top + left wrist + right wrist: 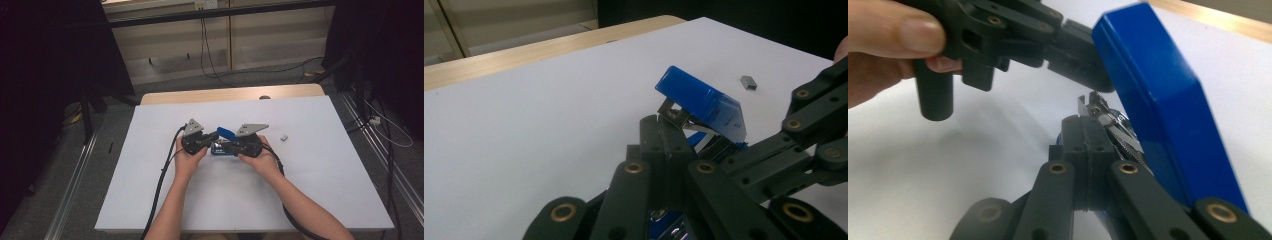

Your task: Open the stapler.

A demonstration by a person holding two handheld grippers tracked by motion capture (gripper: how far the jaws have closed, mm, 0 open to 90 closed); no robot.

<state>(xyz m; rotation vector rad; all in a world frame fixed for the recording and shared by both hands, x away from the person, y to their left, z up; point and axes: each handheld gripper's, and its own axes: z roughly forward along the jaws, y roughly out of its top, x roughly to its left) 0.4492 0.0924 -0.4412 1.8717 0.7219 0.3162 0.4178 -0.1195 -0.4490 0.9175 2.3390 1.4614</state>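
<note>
A blue stapler is held just above the white table between both grippers, its blue lid swung up and open. In the left gripper view my left gripper is shut on the stapler's metal inner part under the lid. In the right gripper view my right gripper is shut on the metal staple track, with the lid just to its right. The high view has the left gripper and right gripper meeting tip to tip at the stapler.
A small grey block of staples lies on the table to the right of the grippers. The table's wooden far edge runs behind. Cables trail from both grippers towards the near edge.
</note>
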